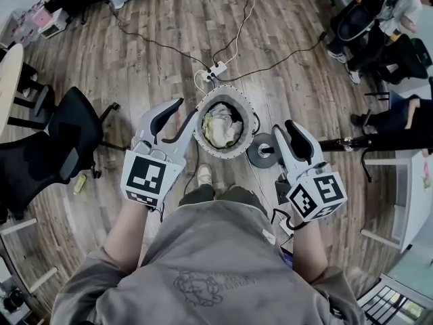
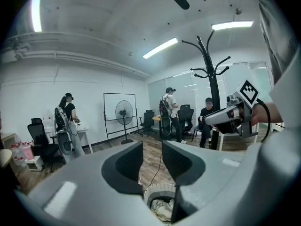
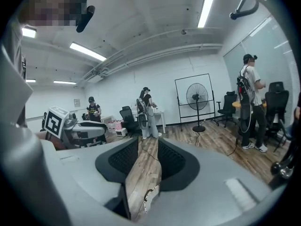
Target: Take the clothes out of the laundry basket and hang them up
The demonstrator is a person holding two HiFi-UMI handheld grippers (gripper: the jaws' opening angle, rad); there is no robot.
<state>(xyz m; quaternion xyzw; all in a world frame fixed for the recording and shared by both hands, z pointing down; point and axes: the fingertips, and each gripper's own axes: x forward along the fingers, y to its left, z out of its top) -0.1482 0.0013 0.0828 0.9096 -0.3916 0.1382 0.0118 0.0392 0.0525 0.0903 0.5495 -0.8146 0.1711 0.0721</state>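
Observation:
A round white laundry basket (image 1: 203,135) stands on the wood floor in front of me, with pale crumpled clothes (image 1: 222,126) inside. My left gripper (image 1: 188,107) hovers at the basket's left rim, open, nothing between its jaws. In the left gripper view, the left gripper (image 2: 153,160) looks over the basket (image 2: 157,192) and the clothes (image 2: 162,208). My right gripper (image 1: 283,127) is right of the basket, open and empty. In the right gripper view, the right gripper (image 3: 148,157) shows only floor and a bit of the basket rim (image 3: 146,197). A black coat rack (image 2: 209,74) stands right of the basket, its base (image 1: 260,151) beside it.
A power strip (image 1: 215,72) with cables lies just beyond the basket. A black office chair (image 1: 67,131) stands at left. Seated people and chairs fill the far right (image 1: 385,19). A standing fan (image 2: 125,114) and other people are further off. My shoe (image 1: 204,175) is near the basket.

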